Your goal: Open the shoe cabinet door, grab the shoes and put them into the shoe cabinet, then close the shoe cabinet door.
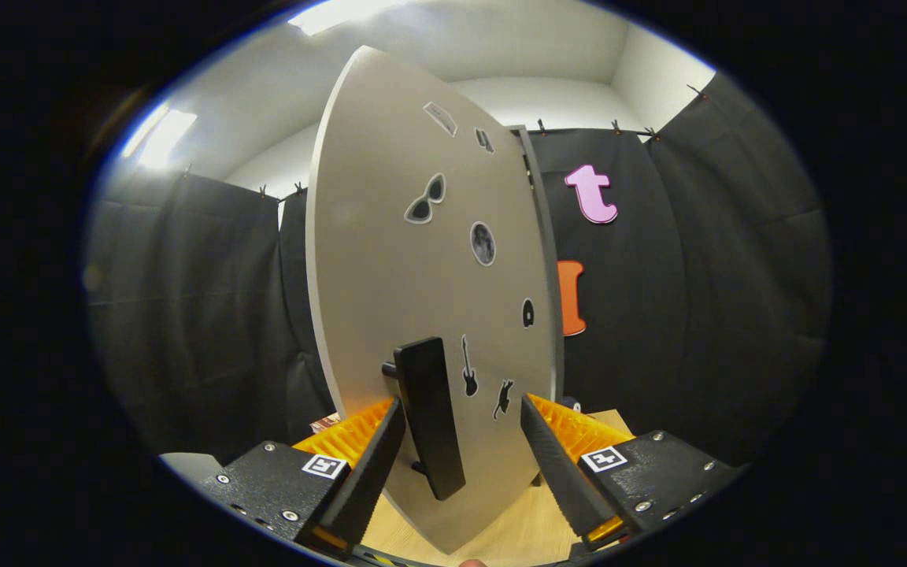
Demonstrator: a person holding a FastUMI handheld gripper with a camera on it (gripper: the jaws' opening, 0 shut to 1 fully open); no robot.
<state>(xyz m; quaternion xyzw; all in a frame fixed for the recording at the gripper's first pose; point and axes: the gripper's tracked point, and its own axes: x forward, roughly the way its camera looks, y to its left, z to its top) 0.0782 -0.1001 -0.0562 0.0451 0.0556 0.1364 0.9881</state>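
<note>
I saw the shoe cabinet door [414,299] swung out toward me, standing upright and edge-on just ahead of the fingers. Its dark bar handle [430,417] sat in the gap between them, nearer the left finger, though I could not tell whether that finger touched it. The gripper [461,465] was spread wide, holding nothing. Small stickers [483,242] dotted the door's face. A pale wooden surface [532,528] lay beneath.
</note>
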